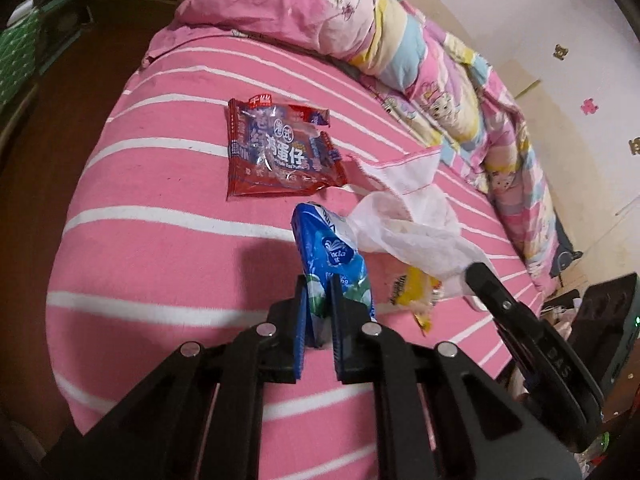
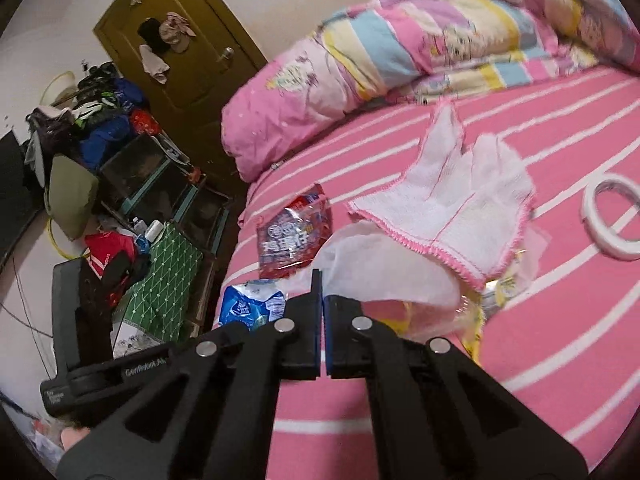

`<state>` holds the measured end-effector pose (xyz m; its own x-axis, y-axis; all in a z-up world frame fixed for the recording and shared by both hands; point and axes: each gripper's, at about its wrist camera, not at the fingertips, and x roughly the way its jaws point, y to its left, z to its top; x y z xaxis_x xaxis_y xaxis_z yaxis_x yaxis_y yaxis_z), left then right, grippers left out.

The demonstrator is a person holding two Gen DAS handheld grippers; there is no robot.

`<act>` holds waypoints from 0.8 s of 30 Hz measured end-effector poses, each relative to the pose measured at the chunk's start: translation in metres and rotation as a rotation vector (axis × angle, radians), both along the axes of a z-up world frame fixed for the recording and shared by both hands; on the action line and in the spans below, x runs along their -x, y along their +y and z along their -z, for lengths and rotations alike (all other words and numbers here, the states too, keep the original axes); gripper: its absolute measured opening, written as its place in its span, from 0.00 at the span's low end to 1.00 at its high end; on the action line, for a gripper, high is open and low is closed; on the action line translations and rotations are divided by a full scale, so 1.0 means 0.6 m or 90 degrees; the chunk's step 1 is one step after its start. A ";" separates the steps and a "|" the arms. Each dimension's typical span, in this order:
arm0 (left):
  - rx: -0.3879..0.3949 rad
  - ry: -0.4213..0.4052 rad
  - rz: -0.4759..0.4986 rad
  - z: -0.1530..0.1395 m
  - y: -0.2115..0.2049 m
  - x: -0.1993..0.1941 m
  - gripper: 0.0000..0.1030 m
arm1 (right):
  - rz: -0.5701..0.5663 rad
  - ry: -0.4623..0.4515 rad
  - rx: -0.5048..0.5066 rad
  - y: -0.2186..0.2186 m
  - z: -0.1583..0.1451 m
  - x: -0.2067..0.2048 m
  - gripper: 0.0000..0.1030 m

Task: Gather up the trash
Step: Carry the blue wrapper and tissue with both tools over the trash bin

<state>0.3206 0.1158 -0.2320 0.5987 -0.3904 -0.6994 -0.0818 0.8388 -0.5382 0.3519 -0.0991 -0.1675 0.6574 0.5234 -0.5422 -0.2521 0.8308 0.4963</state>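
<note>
Left gripper (image 1: pixel 318 300): nearest the lens in the left wrist view, its two black fingers clamped on the near end of the blue tissue packet (image 1: pixel 332 256), which stands up out of the grip above the bed.
Right gripper (image 2: pixel 322 292): fingers pressed together, with the edge of the white plastic bag (image 2: pixel 376 268) at their tips; I cannot tell whether the film is actually pinched.
White plastic bag: crumpled on the bed (image 1: pixel 160 240), just right of the blue packet, with a yellow wrapper (image 1: pixel 416 292) partly under it.
Red snack wrapper (image 1: pixel 276 152): flat on the pink striped sheet, farther away and left of the bag, apart from both grippers.
White cloth (image 2: pixel 452 204): pink-edged, lying over the far side of the bag.
Tape roll (image 2: pixel 614 216): white ring on the sheet at far right, well apart from the trash.
Quilt (image 2: pixel 460 28): bunched along the far side of the bed, a pink pillow (image 2: pixel 288 108) at its left end.
Door (image 2: pixel 180 40): brown, far left, clothes hanging on it.
</note>
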 end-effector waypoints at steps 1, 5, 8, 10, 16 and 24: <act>0.002 -0.007 -0.003 -0.007 0.001 0.012 0.10 | 0.000 -0.008 0.002 -0.002 -0.009 0.012 0.01; 0.024 -0.018 -0.007 -0.023 -0.001 0.048 0.10 | -0.003 -0.039 0.002 -0.015 -0.051 0.070 0.01; 0.039 -0.026 -0.002 -0.037 -0.007 0.077 0.10 | -0.001 -0.048 -0.003 -0.030 -0.074 0.101 0.01; 0.049 -0.031 0.001 -0.047 -0.013 0.095 0.10 | 0.005 -0.053 -0.005 -0.046 -0.092 0.124 0.01; 0.060 -0.046 0.024 -0.080 -0.045 0.143 0.10 | 0.026 -0.073 0.003 -0.098 -0.140 0.193 0.01; 0.057 -0.069 0.093 -0.130 -0.142 0.192 0.10 | 0.079 -0.089 0.019 -0.182 -0.173 0.289 0.01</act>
<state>0.2054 0.0305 -0.1539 0.6011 -0.5364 -0.5925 0.1002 0.7860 -0.6100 0.1787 -0.2085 -0.0639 0.7862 0.4178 -0.4553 -0.2109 0.8740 0.4378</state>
